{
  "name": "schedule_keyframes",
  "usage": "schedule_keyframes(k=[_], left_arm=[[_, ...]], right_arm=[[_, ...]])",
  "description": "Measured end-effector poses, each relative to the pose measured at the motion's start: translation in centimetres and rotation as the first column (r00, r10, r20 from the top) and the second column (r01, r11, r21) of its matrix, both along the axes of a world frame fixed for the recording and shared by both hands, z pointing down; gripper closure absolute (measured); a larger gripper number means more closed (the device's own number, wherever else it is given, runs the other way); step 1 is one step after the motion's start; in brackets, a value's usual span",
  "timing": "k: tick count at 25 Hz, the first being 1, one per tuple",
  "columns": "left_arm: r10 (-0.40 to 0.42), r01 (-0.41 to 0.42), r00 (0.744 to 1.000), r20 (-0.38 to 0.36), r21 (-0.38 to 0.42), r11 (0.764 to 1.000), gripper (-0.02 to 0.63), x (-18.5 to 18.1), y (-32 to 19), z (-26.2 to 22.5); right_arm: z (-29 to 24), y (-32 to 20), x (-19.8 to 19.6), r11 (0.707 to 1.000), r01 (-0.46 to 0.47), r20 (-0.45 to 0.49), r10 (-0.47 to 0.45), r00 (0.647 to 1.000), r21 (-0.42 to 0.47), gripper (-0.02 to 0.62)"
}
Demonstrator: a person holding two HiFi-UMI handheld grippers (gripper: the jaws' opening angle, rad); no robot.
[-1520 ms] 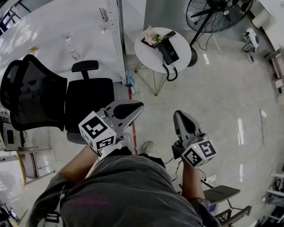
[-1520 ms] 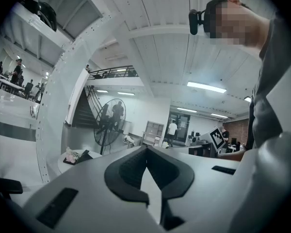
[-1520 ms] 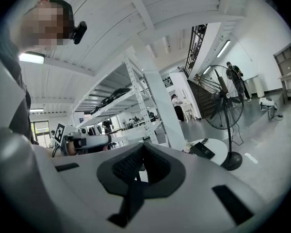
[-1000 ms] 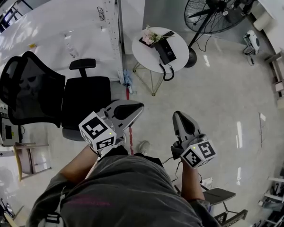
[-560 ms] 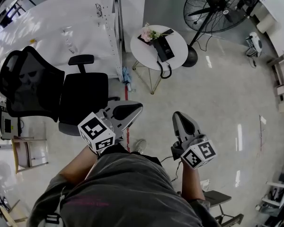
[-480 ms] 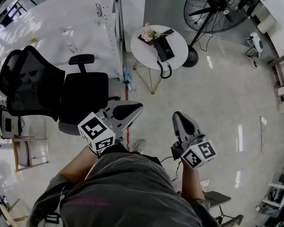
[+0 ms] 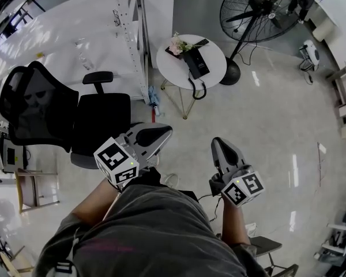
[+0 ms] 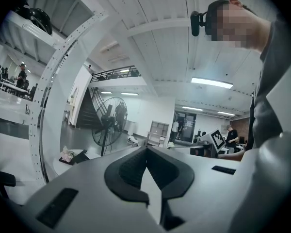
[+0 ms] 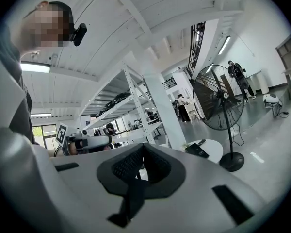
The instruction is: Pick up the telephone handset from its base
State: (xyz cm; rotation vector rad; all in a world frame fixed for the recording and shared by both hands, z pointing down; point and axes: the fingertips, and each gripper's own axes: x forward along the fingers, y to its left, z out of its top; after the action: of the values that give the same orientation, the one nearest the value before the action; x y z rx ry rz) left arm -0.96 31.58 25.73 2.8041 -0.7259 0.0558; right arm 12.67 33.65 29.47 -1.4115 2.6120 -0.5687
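At far left, a black mesh office chair (image 7: pixel 75 117) stood on a glossy floor (image 7: pixel 265 131). Your left hand-held gripper (image 7: pixel 155 135) was held out level in front of your body, its jaws pressed together with nothing between them. Well ahead of it, a little left of the line it pointed along, stood a small round white bench (image 7: pixel 214 74).

On that bench lay the black telephone (image 7: pixel 195 63). Its handset seemed to rest along the base, though the two were too small to tell apart. A small bunch of pale flowers (image 7: pixel 176 43) sat just beside the telephone. A coiled cord (image 7: pixel 196 89) hung over the bench edge nearest your hand-held grippers.

Your right hand-held gripper (image 7: pixel 220 148) was also level, its jaws pressed together and empty. The telephone lay well ahead of it, slightly right of its pointing line. Farther right stood a large pedestal fan (image 7: pixel 255 11).

Neither hand-held gripper was near the telephone. The handset was probably light, rigid, smooth plastic, so likely slippery under the pads. The best hold looked to be across its narrow middle, between earpiece and mouthpiece, with the jaws spread first and then closed. The coiled cord looked likely to tug back on a lift, and the light base looked liable to drag along with it.
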Motion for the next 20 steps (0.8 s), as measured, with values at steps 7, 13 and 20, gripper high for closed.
schedule_keyframes(k=[7, 13, 20], left_arm=[[0.017, -0.017, 1.0, 0.002, 0.004, 1.0, 0.592, 0.8, -2.2, 0.5], [0.027, -0.027, 0.999, -0.022, -0.029, 0.999, 0.592, 1.0, -6.4, 1.3], [0.063, -0.064, 0.998, -0.017, -0.058, 0.996, 0.592, 1.7, -13.7, 3.2]], right_arm=[[0.4, -2.0, 1.3, 1.0, -0.025, 0.001, 0.025, 1.0, -0.004, 0.577], [1.3, -5.4, 1.4, 0.999, -0.035, -0.011, 0.035, 0.999, -0.022, 0.577], [2.8, -12.3, 1.6, 0.996, -0.06, -0.014, 0.059, 0.998, -0.061, 0.577]])
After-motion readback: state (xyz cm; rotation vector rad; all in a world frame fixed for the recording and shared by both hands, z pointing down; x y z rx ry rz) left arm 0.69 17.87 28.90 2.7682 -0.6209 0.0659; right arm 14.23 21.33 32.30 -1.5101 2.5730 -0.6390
